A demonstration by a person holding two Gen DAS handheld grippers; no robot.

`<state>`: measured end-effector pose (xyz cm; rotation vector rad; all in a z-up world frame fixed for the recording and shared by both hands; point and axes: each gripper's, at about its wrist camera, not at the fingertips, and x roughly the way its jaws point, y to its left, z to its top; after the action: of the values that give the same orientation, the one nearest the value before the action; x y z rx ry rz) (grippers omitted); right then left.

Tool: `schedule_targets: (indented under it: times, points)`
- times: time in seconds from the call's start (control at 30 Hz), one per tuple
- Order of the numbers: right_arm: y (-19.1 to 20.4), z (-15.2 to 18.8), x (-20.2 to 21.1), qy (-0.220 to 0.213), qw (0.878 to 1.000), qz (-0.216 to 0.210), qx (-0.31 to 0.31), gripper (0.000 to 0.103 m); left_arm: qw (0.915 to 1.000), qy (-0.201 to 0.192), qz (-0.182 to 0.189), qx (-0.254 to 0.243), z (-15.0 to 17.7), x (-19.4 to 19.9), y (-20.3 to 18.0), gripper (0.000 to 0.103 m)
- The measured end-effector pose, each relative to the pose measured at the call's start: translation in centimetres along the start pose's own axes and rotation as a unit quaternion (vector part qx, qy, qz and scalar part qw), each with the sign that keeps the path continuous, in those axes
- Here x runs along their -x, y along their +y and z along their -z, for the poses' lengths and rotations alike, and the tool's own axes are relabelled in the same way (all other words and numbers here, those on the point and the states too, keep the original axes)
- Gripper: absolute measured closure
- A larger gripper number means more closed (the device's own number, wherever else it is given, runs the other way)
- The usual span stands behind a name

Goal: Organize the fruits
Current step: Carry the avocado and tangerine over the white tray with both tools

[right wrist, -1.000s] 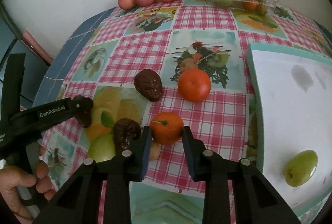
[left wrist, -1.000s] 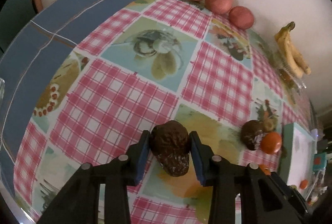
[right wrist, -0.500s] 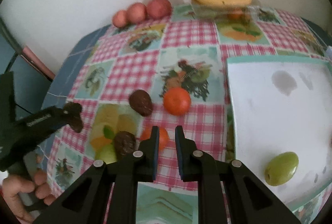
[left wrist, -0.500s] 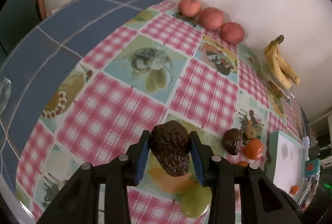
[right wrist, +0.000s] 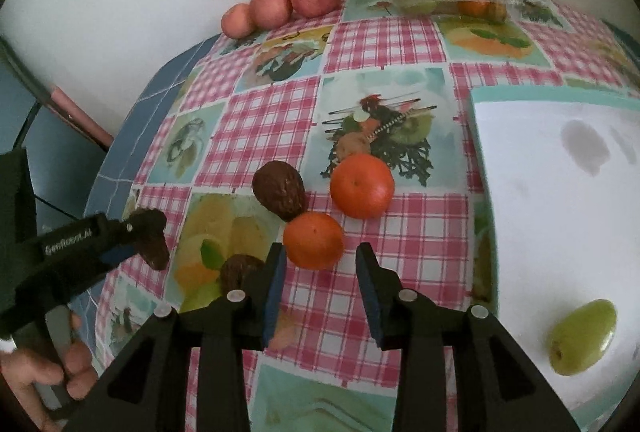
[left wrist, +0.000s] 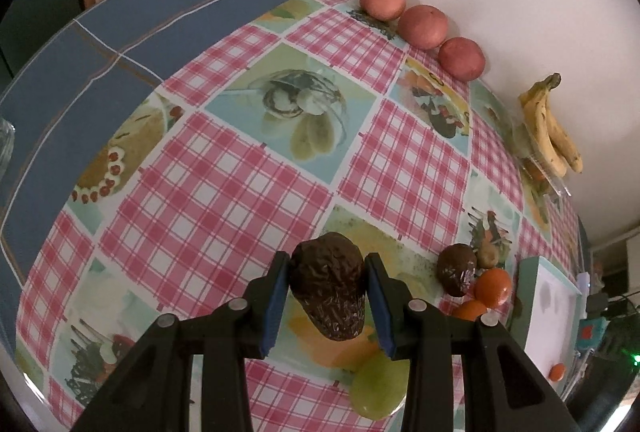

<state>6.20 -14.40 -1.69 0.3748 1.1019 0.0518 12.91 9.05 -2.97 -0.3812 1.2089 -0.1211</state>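
Right gripper (right wrist: 320, 272) fingers opening, nothing held; nearest orange (right wrist: 314, 240) just ahead between tips. Left gripper (left wrist: 326, 296) fingers clamp wrinkled brown fruit (left wrist: 328, 290), long axis along fingers.

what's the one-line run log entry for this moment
left claw: shut on dark fruit | right claw: opening, near tangerine between pads, untouched | tray: green fruit

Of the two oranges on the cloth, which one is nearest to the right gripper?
The lower orange, just ahead of the opening right gripper and not yet between its pads. The other orange lies farther off, up and to the right, near the tray.
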Motion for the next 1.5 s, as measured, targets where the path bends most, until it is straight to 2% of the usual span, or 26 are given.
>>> schedule_targets:
  times: [0.13, 0.3, 0.57, 0.8, 0.93, 1.07, 1.23, 1.4, 1.5]
  points:
    - [-0.3, -0.5, -0.9, 0.006, 0.999, -0.022, -0.029, 0.066, 1.0000, 0.004, -0.002, 0.004, 0.0, -0.3, 0.2, 0.063]
    - [-0.2, -0.4, -1.4, 0.009, 0.999, -0.012, -0.034, 0.067, 0.9999, 0.005, -0.004, 0.009, 0.0, -0.4, 0.3, 0.063]
    - [-0.5, -0.9, 1.0, -0.022, 0.999, -0.012, -0.040, 0.070, 0.9999, -0.006, -0.009, 0.012, 0.2, 0.2, 0.1, 0.063]
    - [-2.3, -2.1, 5.4, -0.067, 0.996, 0.047, -0.044, 0.070, 0.9998, -0.017, -0.009, 0.002, 0.3, 0.9, -0.7, 0.063]
    - [-5.2, -2.4, 7.6, -0.083, 0.991, 0.079, -0.070, 0.070, 0.9997, -0.020, -0.006, -0.016, 0.8, 1.2, -2.1, 0.063]
    - [-9.7, -2.3, 9.7, -0.090, 0.981, 0.126, -0.115, 0.070, 0.9989, -0.020, -0.001, -0.043, 1.6, 1.5, -4.2, 0.063]
    - [-14.9, -1.5, 12.0, -0.098, 0.967, 0.161, -0.173, 0.070, 0.9966, -0.013, 0.005, -0.082, 2.8, 1.3, -7.0, 0.063]
    - [-19.8, -0.2, 14.3, -0.112, 0.947, 0.197, -0.229, 0.070, 0.9910, -0.008, 0.023, -0.131, 4.6, 1.3, -10.9, 0.063]
    - [-21.7, 0.2, 15.4, -0.128, 0.940, 0.200, -0.246, 0.070, 0.9841, -0.007, 0.046, -0.172, 5.9, 1.3, -14.1, 0.063]
